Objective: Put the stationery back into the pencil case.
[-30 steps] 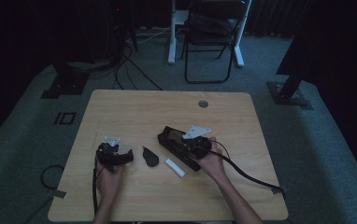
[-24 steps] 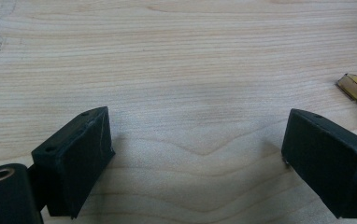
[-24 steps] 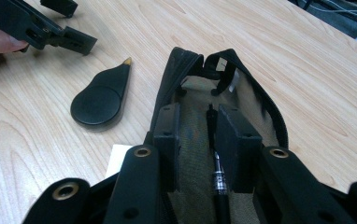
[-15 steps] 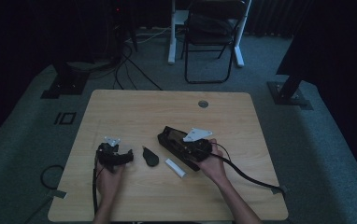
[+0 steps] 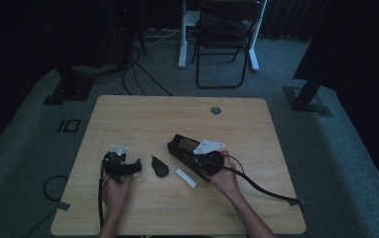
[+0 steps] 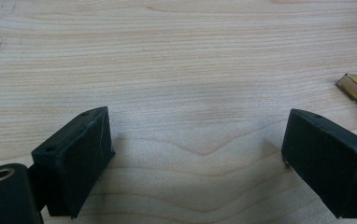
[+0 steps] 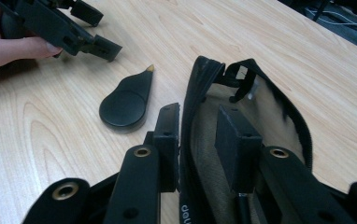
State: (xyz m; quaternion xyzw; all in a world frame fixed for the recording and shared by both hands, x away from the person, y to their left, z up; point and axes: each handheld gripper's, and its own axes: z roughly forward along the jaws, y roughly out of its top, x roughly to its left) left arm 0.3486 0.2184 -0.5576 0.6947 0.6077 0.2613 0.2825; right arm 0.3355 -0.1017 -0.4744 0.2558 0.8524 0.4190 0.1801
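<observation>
Hands come in from the near edge of the table (image 5: 143,111), each with a gripper. Right gripper (image 7: 197,140) straddles the rim of a black pouch (image 7: 260,116): one jaw stands outside the wall, the other inside on the tan lining. Whether the pads really press the wall I cannot tell, but this placing looks meant to hold the mouth of the pouch open and steady. In the high view the pouch (image 5: 181,148) lies slanted near the table's middle, ahead of the right hand. Left gripper (image 6: 200,154) rests low over bare wood with its jaws wide apart and nothing between them, probably waiting its turn. Between the two grippers lies a black teardrop piece (image 7: 126,101) with a gold tip, likely the next thing for the pouch. Just beside the pouch lies a white bar (image 5: 186,178).
</observation>
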